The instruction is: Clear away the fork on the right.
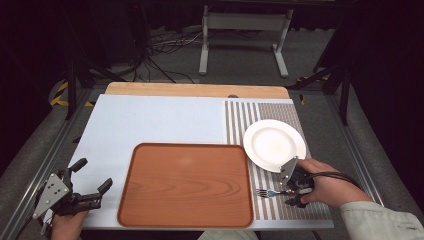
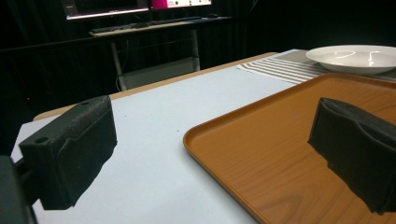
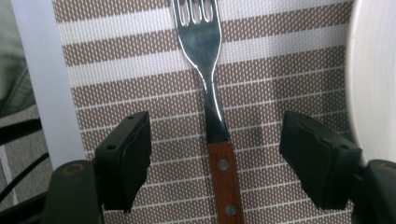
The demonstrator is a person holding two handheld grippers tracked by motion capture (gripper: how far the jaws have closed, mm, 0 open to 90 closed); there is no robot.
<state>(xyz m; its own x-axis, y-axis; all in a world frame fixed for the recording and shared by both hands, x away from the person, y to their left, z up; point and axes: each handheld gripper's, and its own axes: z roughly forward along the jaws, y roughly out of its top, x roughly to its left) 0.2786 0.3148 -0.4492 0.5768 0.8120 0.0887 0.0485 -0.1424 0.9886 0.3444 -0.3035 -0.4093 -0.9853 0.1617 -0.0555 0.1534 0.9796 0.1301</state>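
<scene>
In the right gripper view, the fork [image 3: 211, 107] runs off the picture at both ends: its tine tips are cut off ahead of the right tool [image 3: 215, 154], and its wooden handle leaves the bottom edge between the 2 jaws. The plate [image 3: 373, 79], right of that tool, is cut by the picture's edge. In the high view, the right tool and hand [image 1: 325, 187] hide the fork's handle.

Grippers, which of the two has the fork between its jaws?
The right gripper: its open jaws straddle the fork on the striped mat. The left gripper holds nothing.
</scene>
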